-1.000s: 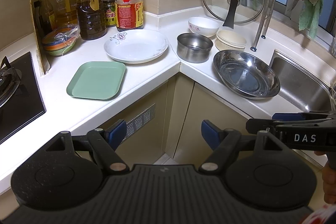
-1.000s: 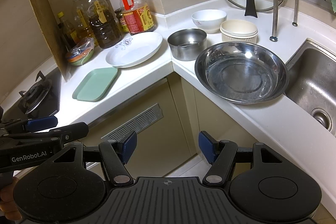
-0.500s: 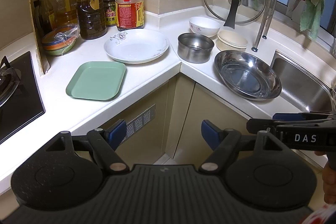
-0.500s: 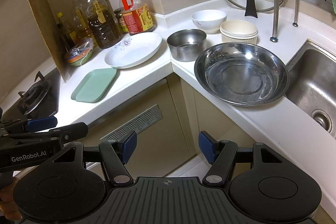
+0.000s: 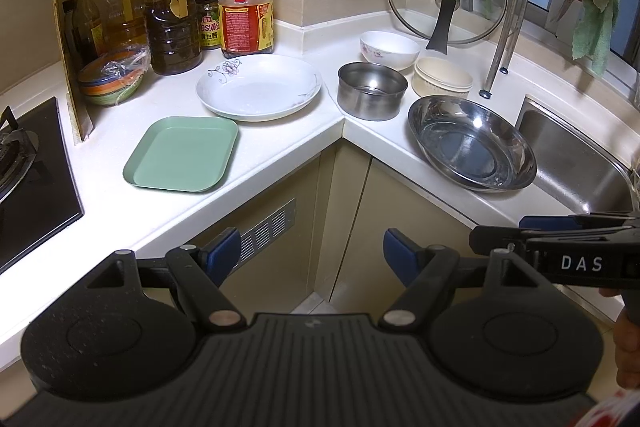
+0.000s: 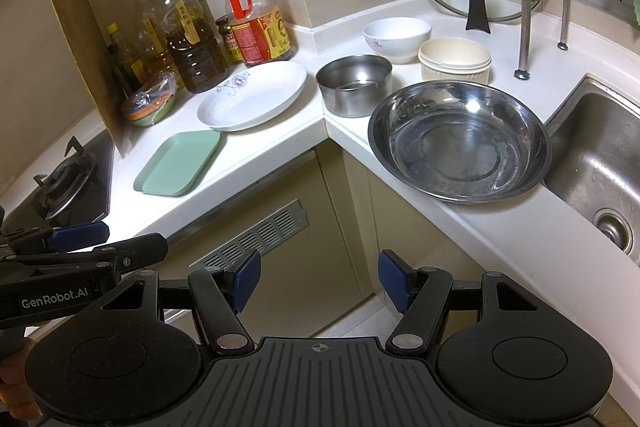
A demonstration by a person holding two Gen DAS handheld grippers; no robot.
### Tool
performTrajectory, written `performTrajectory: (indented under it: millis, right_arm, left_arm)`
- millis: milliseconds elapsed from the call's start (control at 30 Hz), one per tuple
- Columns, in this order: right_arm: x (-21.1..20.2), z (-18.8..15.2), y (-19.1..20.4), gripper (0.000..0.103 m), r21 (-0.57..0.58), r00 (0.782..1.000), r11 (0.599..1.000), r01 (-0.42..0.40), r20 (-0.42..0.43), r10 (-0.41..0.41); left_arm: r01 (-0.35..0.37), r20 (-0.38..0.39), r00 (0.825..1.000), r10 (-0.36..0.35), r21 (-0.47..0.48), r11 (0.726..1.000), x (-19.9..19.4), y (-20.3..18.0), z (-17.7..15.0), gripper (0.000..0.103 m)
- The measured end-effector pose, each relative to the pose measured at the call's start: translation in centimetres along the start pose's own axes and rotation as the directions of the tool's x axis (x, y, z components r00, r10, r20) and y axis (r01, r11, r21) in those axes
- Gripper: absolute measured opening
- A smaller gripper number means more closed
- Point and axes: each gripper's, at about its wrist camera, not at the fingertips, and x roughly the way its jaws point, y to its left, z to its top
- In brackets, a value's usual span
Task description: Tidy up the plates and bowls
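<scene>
Barely anything has shifted: my left hand-held gripper [image 5: 312,255] and right hand-held gripper [image 6: 319,281] still hang apart and empty, short of the desk [image 5: 280,143]. White plate [image 5: 258,89] and steel bowl [image 6: 458,141] sit mid-frame, untouched.

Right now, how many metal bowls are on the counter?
2. The wide steel basin sits at the counter edge beside the sink. The small steel bowl stands at the corner, between the basin and the white plate. None looks hidden.
</scene>
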Motion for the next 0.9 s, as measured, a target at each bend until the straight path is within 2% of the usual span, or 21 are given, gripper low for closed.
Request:
performTrajectory:
  millis: [700,900]
  right_arm:
    - [0.2,0.5,-0.5,0.065,0.003,1.0,1.0,-0.003,0.004,0.003]
    - [0.0,0.6,-2.0,0.065,0.034,1.0,0.999,-0.028,0.014,0.028]
  left_arm:
    - [0.004,-0.001,1.0,-0.004,-0.001,1.0,0.1,0.1,0.3,0.077]
    - [0.034,-0.012,0.999,-0.034,-0.001,0.999,0.6,-0.4,0.6,0.077]
